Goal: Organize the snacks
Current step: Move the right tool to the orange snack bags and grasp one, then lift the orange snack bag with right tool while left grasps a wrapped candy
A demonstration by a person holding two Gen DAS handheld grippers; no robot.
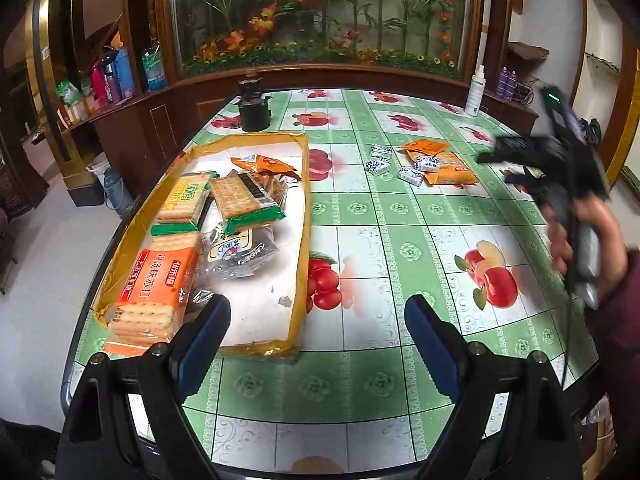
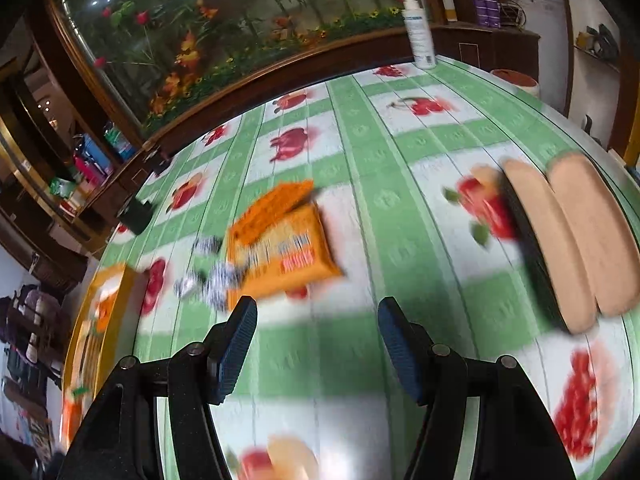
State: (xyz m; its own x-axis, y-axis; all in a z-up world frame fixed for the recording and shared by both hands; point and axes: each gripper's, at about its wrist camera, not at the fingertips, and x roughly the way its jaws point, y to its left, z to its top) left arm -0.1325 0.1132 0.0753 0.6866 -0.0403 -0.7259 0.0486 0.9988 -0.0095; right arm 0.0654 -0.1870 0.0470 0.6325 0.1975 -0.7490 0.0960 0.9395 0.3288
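Orange snack packets (image 2: pixel 280 248), seemingly just ahead-left of the spread, empty right tongs (image 2: pixel 316 344); left tongs (image 1: pixel 318 332) likewise released.

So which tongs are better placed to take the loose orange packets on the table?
Probably the right tongs: open, empty, with the orange packets just ahead. The left tongs sit near the tray, farther away.
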